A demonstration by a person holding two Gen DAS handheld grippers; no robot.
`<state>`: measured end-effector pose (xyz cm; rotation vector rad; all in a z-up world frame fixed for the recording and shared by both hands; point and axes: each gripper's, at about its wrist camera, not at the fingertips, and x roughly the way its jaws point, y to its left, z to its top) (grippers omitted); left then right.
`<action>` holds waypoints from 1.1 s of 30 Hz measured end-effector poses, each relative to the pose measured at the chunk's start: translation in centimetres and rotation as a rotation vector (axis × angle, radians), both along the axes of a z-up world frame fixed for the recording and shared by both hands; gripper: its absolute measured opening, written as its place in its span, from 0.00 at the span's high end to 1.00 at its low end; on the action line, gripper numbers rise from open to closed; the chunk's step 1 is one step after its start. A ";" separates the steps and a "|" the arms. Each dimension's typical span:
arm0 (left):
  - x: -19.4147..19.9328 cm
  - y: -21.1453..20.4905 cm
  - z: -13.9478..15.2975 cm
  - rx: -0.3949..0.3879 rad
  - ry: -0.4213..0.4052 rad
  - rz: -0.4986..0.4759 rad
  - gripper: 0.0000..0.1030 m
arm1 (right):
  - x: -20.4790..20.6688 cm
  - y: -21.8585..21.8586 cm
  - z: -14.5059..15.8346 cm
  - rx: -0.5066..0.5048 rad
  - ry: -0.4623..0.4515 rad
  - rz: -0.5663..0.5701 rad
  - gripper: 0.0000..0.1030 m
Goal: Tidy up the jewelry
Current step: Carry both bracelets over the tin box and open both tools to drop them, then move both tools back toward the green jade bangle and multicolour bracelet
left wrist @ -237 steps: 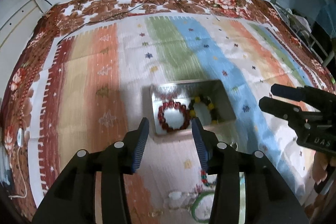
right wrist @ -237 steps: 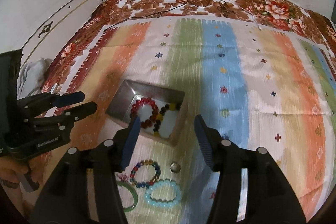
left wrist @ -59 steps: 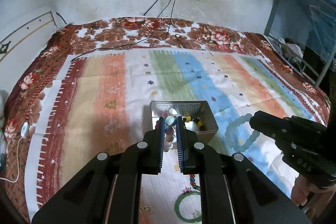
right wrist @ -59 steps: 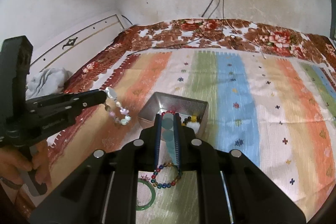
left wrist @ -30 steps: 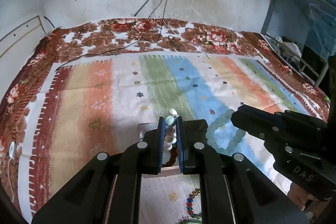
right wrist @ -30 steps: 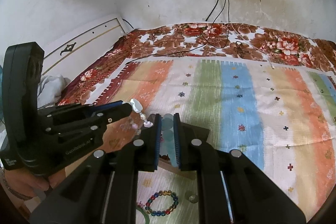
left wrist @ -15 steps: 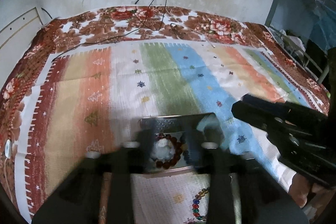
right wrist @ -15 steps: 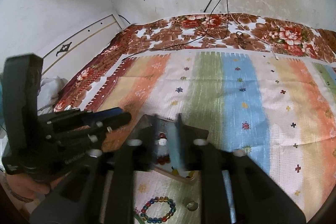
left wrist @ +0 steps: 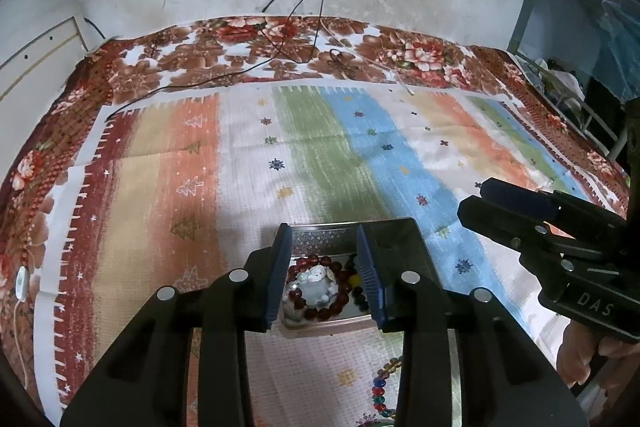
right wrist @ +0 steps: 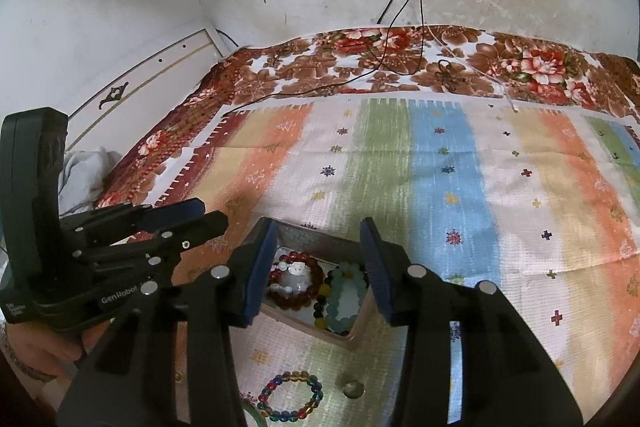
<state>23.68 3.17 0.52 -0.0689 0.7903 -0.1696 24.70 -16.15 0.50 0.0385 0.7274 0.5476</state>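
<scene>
Both tongs, left [left wrist: 326,273] and right [right wrist: 318,267], are held wide and empty above a rectangular metal tray [right wrist: 320,237] on a striped woven bed cover [right wrist: 440,167]. Round beaded bracelets lie flat inside: dark red [right wrist: 298,301], white [right wrist: 294,277], pale jade [right wrist: 344,301]. A multicoloured glass-bead bracelet [right wrist: 290,397] is seen beneath the right tongs.

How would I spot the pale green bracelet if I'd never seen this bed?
Find the metal tray on the striped cloth, between the open fingers of the right gripper. The pale green bracelet lies in its right half, beside a dark red bead bracelet. It alone is milky and mint-coloured.
</scene>
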 end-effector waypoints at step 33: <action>-9.8 2.7 -4.4 0.083 0.300 -0.009 0.43 | -6.1 -2.6 -6.9 -0.165 0.268 -0.037 0.40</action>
